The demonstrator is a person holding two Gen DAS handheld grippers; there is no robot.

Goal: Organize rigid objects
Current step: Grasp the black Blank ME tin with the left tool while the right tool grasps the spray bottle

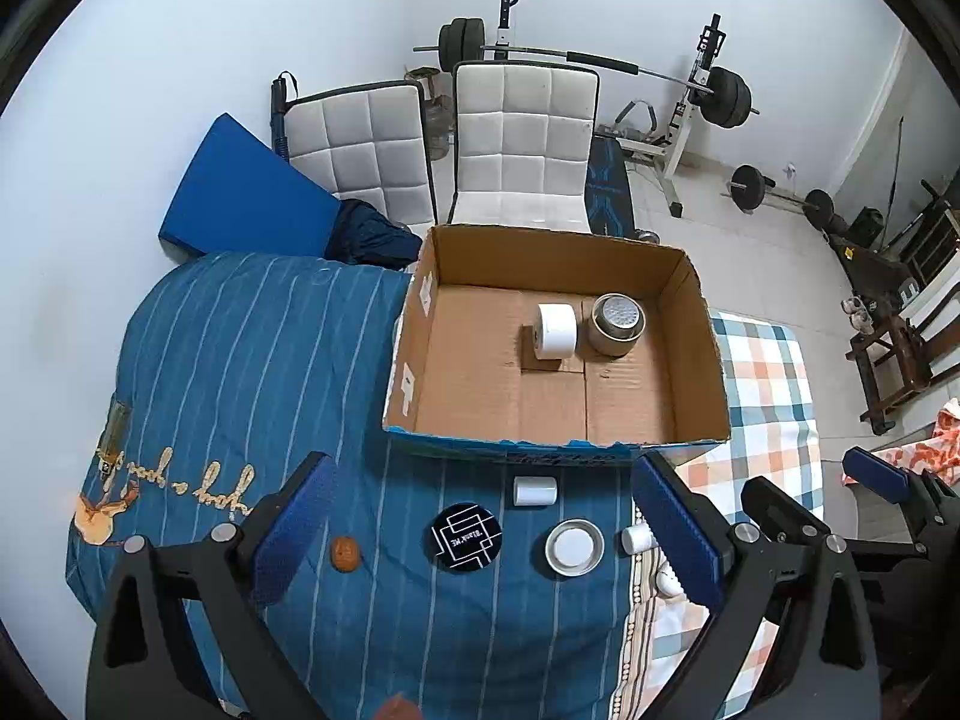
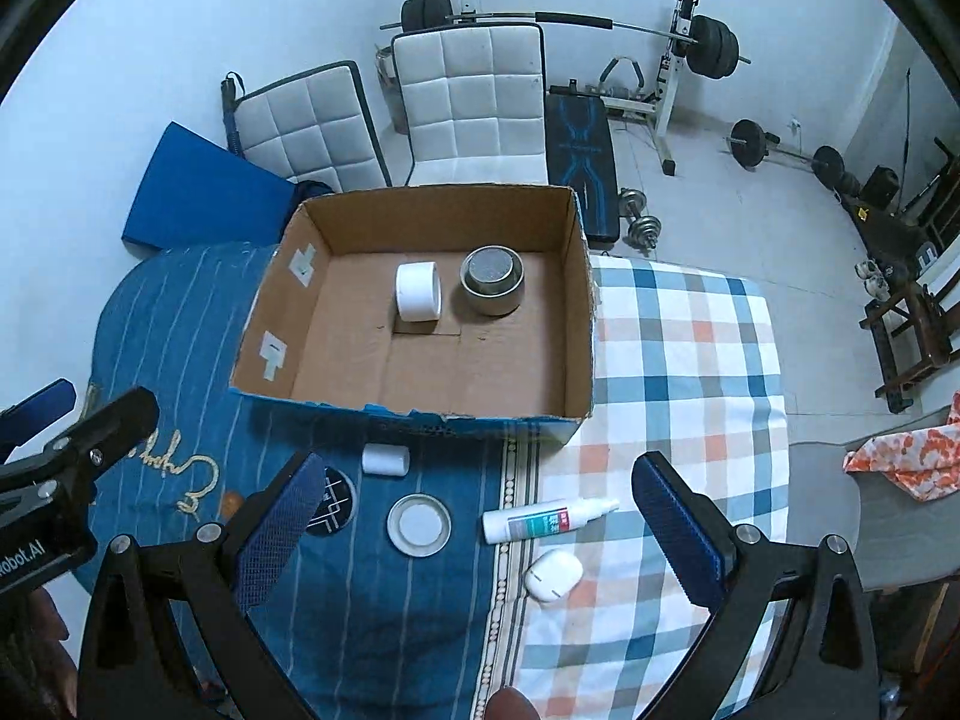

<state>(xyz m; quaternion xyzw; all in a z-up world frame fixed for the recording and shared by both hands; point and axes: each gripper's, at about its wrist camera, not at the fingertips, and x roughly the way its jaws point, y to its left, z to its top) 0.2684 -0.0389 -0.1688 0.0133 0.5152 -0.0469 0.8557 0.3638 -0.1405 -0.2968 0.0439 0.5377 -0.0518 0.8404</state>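
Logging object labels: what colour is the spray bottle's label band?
Teal with a red patch, on the white spray bottle; the right wrist view shows it best.

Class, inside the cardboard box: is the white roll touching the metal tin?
Apart. The right wrist view shows a strip of box floor between the white roll and the metal tin.

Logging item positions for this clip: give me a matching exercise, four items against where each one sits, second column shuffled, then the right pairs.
Items
1. white roll
2. spray bottle
3. black disc
4. white case

Places
A. on the checked cloth, nearest the camera in the right wrist view
B. inside the cardboard box, beside the metal tin
C. on the blue striped cloth, left of the round lid
D. lying on its side across the edge between the two cloths

Pairs: 1-B, 2-D, 3-C, 4-A
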